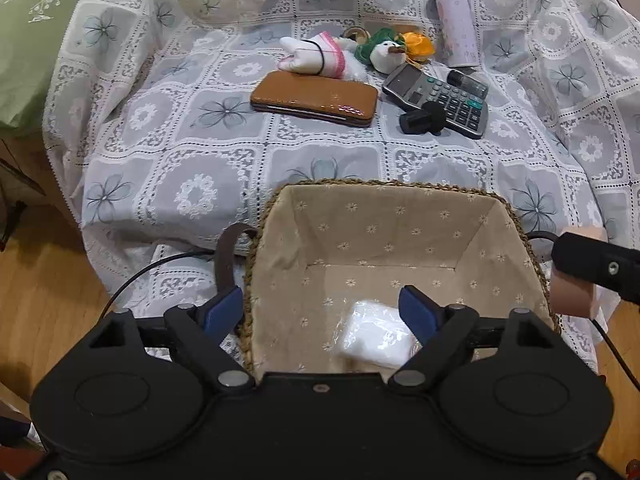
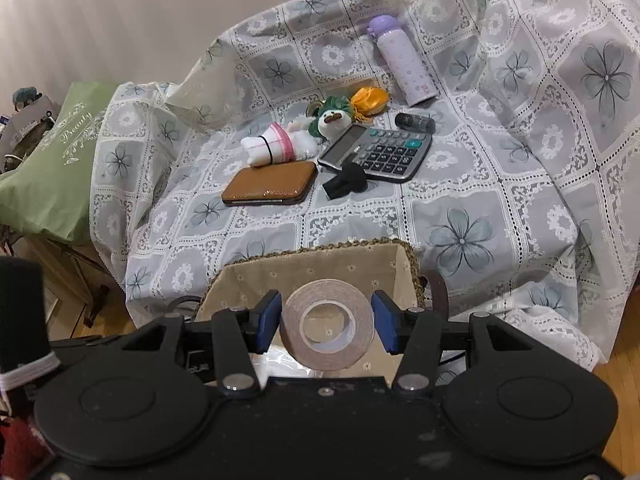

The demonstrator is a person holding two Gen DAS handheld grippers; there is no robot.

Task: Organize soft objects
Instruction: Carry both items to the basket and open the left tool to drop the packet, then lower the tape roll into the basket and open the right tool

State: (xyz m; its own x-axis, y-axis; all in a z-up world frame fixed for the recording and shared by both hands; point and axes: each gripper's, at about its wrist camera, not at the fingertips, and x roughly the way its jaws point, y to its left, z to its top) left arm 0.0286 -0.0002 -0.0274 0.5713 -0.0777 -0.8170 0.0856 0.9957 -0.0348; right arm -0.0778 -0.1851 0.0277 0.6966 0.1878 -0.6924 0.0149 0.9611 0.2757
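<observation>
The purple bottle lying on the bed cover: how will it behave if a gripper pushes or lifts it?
The purple bottle lies on its side, so a push would probably roll it. Its smooth, rigid-looking wall may slip between the fingers. The loose cloth under it could slow rolling.

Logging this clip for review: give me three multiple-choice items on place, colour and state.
1. Where is the white wrapped packet?
A. On the calculator
B. Inside the basket
C. Beside the bottle

2. What colour is the bottle?
A. Lilac
B. Red
C. Black

3. What is the right gripper doing?
A. Open, holding nothing
B. Shut on the wallet
C. Shut on the tape roll

Answers:
1 B: the white wrapped packet lies on the basket floor.
2 A: the bottle has a pale purple body and cap.
3 C: the right gripper has the tape roll between its pads.
</observation>
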